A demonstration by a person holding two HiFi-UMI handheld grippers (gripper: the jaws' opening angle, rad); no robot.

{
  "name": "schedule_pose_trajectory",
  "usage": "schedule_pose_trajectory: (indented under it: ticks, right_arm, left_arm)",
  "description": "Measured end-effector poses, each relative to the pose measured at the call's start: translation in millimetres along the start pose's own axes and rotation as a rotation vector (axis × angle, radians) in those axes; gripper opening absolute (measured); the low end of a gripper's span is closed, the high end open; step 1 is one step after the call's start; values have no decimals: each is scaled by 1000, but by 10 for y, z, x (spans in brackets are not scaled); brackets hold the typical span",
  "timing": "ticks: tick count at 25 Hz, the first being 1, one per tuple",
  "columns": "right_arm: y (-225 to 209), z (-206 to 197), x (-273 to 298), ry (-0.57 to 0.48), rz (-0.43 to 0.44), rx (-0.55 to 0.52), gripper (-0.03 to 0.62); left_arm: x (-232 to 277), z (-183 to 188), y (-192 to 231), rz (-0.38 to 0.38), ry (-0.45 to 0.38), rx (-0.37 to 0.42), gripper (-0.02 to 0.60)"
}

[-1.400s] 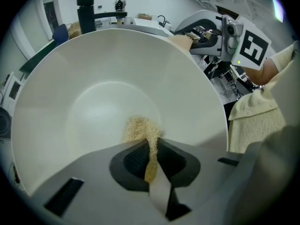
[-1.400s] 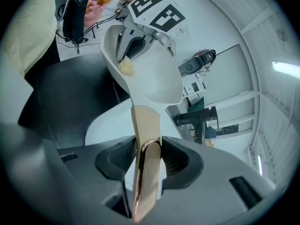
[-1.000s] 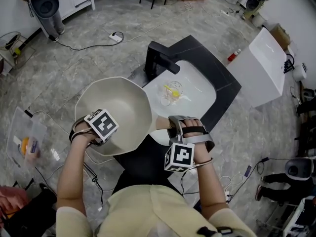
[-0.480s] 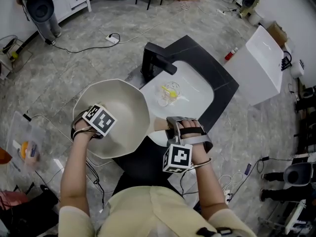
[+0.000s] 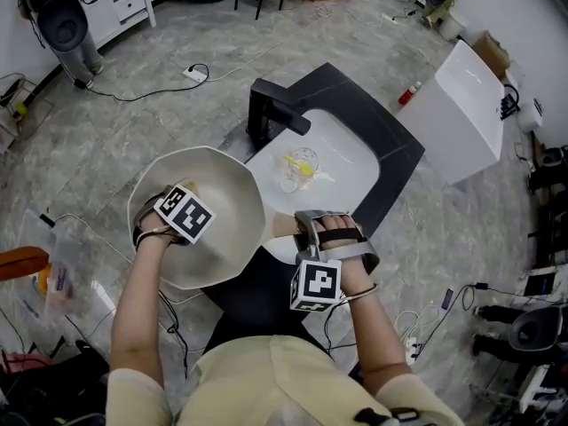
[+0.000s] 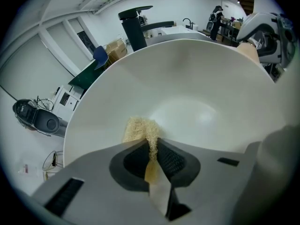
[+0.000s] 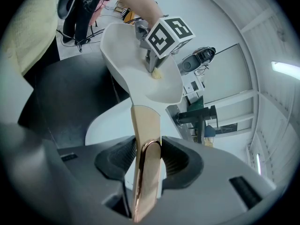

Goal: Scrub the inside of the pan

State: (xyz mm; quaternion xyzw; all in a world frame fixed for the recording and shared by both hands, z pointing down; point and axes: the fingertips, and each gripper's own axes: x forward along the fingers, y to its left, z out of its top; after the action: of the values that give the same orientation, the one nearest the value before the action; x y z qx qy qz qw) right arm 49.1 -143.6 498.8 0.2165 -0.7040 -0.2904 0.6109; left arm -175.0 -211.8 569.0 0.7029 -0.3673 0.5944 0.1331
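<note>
A cream-white pan is held over the black counter's near-left edge, its wide bowl facing up. My left gripper reaches down into the pan's left half. Its jaws are shut on a tan fibrous scrub pad, which rests on the pan's inner wall. My right gripper is at the pan's right side, shut on the copper-coloured handle. From there the pan, the left gripper's marker cube and the pad are all visible.
Beyond the pan lies a white sink set in the black counter, with a black faucet and a clear glass holding something yellow. A white cabinet stands to the right. Cables and bags lie on the floor at left.
My left gripper slid the scrub pad across the pan's inside toward the far side and tilted as it went. The right gripper and the handle stayed put.
</note>
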Motion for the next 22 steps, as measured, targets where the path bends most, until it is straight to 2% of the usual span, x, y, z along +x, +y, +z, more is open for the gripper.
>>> schedule_pose_trajectory:
  ticks: [4, 8, 14, 22]
  right_arm:
    - [11, -8, 2, 2, 4, -2, 172]
    - [13, -9, -1, 5, 5, -5, 170]
    - [3, -14, 6, 2, 2, -2, 170]
    - [-8, -13, -4, 6, -4, -3, 170]
  left_arm:
    - [15, 106, -32, -3, -19, 18, 44]
    - [11, 229, -90, -26, -77, 15, 44]
    - [-39, 360, -206, -99, -147, -14, 44]
    - [-128, 384, -388, -199, -202, -58, 44]
